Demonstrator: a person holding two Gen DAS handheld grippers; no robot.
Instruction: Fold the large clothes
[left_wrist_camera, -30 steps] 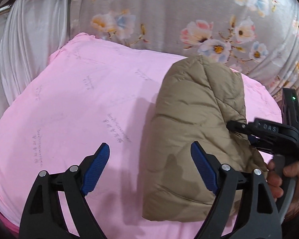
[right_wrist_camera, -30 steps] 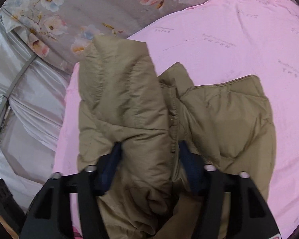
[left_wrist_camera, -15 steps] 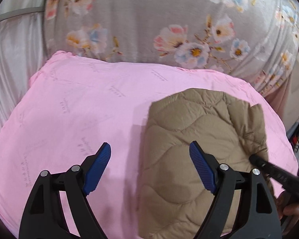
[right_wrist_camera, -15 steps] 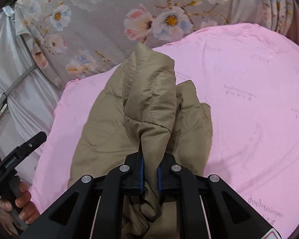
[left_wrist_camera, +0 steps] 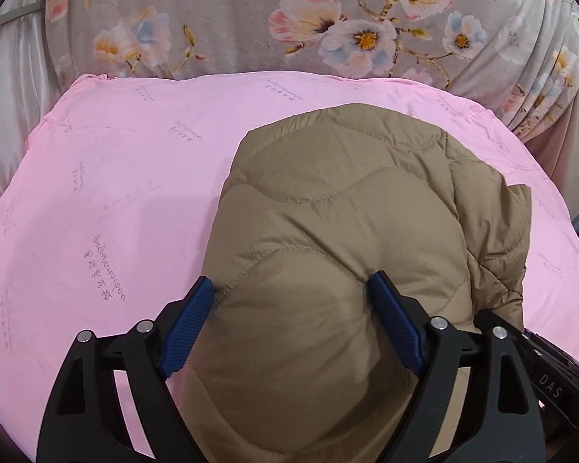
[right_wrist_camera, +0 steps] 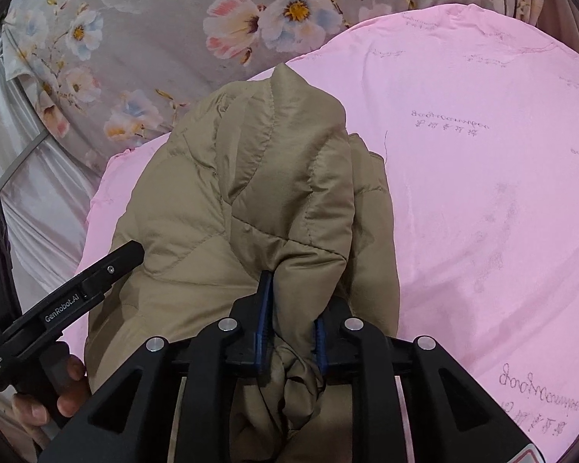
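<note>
A tan quilted puffer jacket (left_wrist_camera: 339,231) lies folded into a thick bundle on a pink cloth-covered surface (left_wrist_camera: 115,177). My left gripper (left_wrist_camera: 293,297) is open, its blue pads (left_wrist_camera: 189,320) straddling the bundle's near end and pressing into it. My right gripper (right_wrist_camera: 289,308) is shut on a bunched fold of the jacket (right_wrist_camera: 251,177) at the bundle's right side. The left gripper's body (right_wrist_camera: 69,297) and the hand holding it show at the left of the right wrist view.
A grey floral sheet (left_wrist_camera: 328,19) hangs behind the pink surface. Silvery drapes (right_wrist_camera: 27,200) hang at the left. The pink surface (right_wrist_camera: 482,154) extends to the right of the jacket.
The left gripper moved forward and down so its open jaws now straddle the jacket's near end. The right gripper closed on a fold of the jacket and keeps holding it.
</note>
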